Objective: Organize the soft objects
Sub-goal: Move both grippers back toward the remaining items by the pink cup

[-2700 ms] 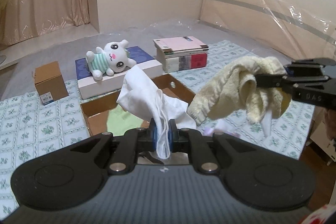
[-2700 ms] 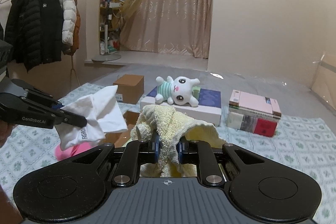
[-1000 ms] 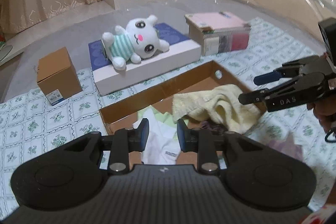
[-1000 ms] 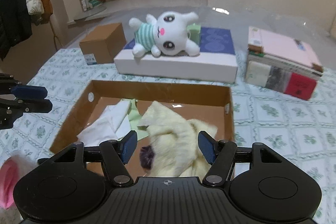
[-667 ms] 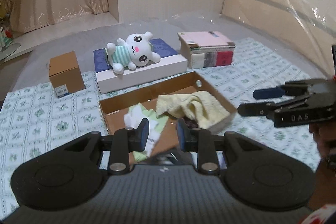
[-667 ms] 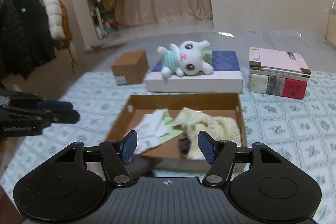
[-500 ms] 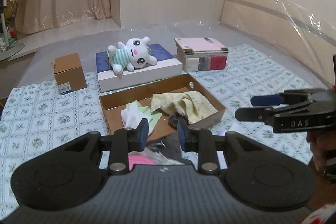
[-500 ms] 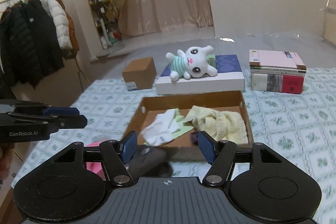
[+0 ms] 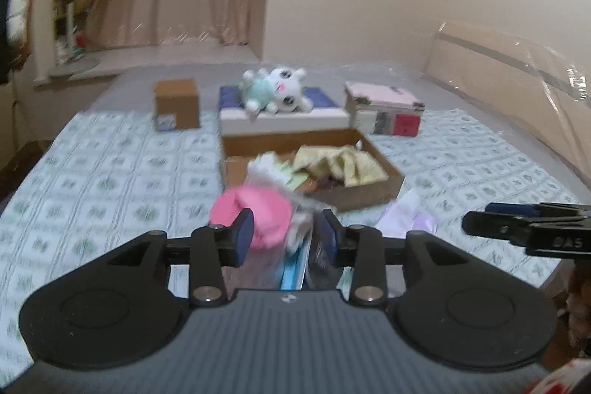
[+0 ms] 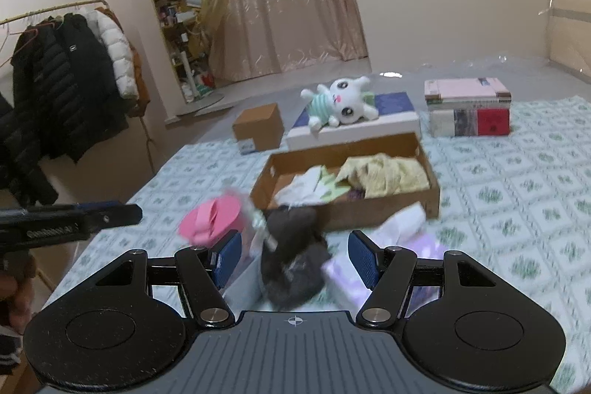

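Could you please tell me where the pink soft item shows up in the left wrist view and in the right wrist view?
Left wrist view: the pink soft item sits low centre, just beyond the left tool's fingertips.
Right wrist view: it lies lower left of centre.
Shared landmark: the cardboard tray just behind it in both.

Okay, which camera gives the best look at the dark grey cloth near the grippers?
The right wrist view: the dark grey cloth lies whole between the fingers of the open right gripper, unheld. The left wrist view shows only a blurred dark sliver beside its finger.
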`<action>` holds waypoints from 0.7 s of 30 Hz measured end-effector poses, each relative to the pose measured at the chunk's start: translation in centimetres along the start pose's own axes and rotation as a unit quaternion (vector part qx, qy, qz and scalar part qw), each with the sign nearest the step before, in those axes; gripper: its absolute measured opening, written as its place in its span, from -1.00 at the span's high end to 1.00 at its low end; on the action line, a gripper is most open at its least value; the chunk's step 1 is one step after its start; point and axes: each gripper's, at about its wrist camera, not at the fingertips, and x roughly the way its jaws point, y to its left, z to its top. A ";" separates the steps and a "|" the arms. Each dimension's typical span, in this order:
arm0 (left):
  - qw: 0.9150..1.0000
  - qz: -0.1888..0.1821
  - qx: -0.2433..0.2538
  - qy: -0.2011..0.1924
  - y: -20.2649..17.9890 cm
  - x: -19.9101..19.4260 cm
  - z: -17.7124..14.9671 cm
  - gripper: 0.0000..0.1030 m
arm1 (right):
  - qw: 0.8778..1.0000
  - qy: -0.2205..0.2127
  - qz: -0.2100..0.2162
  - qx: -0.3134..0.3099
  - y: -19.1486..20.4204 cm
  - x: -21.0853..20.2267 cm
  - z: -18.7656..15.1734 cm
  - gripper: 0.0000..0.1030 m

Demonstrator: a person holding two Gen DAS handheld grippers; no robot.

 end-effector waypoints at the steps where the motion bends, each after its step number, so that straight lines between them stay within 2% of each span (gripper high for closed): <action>1: 1.000 0.002 -0.004 0.004 0.0 -0.3 -0.8 0.32 | 1.000 0.003 0.003 0.006 0.0 -0.4 -0.7 -0.24; 9: 0.998 0.025 -0.012 0.054 0.0 -0.8 -6.0 0.32 | 0.999 0.023 -0.001 0.025 0.2 -1.9 -4.5 -0.24; 21: 0.998 0.025 0.001 0.057 -0.5 -0.3 -6.5 0.32 | 0.999 0.026 -0.012 0.014 0.0 -1.8 -5.1 -0.24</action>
